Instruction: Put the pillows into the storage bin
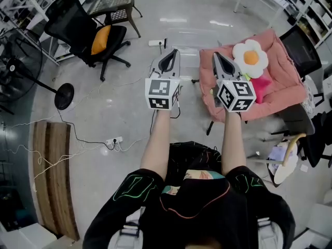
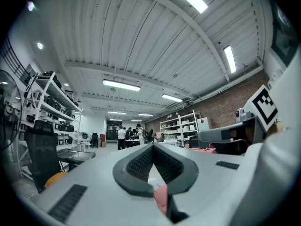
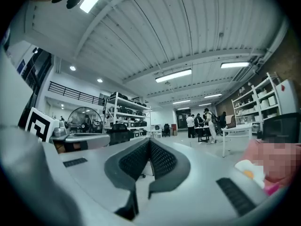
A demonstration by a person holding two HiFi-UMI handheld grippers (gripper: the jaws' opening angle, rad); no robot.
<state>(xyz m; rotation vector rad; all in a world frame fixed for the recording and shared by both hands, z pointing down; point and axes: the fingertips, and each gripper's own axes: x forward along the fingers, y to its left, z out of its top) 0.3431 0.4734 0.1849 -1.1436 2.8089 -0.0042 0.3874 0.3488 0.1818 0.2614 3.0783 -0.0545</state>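
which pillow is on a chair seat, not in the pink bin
The plain orange pillow, on the black office chair at upper left of the head view. The white flower pillow and the bright pink pillow both lie in the pink bin.

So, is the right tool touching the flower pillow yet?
Apart. The right gripper view shows the right tool shut on nothing, with a clear gap to the flower pillow, which lies off to its right and lower down.

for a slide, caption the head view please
Left tool and right tool, both shut, face a white-and-orange fried-egg plush pillow on a pink padded cushion.
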